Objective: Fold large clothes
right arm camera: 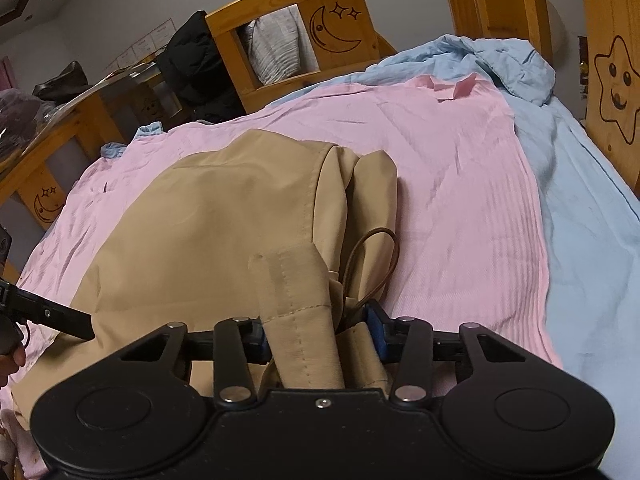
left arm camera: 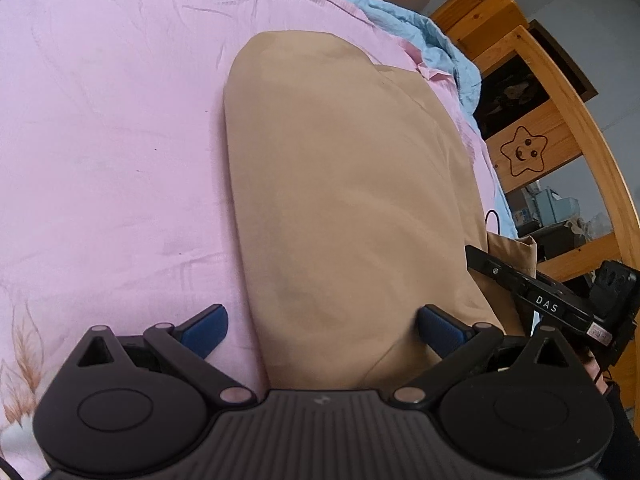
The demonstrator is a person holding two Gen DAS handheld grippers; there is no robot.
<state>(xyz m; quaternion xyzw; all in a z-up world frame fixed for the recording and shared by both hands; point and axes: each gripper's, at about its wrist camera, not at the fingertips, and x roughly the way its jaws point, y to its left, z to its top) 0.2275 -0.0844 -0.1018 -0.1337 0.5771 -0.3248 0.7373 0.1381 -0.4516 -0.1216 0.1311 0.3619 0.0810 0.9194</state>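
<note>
A large tan garment lies lengthwise on the pink sheet, folded into a long band. My left gripper is open, and its blue pads straddle the garment's near end. My right gripper is shut on the tan garment, with a stitched hem strip and bunched cloth filling the gap between its blue pads. A brown cord loop hangs out just beyond the right pad. In the left wrist view a raised tan corner shows at the right gripper's black finger. The left gripper's finger reaches the garment's left edge.
A crumpled light blue quilt covers the right and far side of the bed. The wooden rail, carved with moons and stars, fences the bed. Dark clothes and clutter sit beyond it. Pink sheet lies bare right of the garment.
</note>
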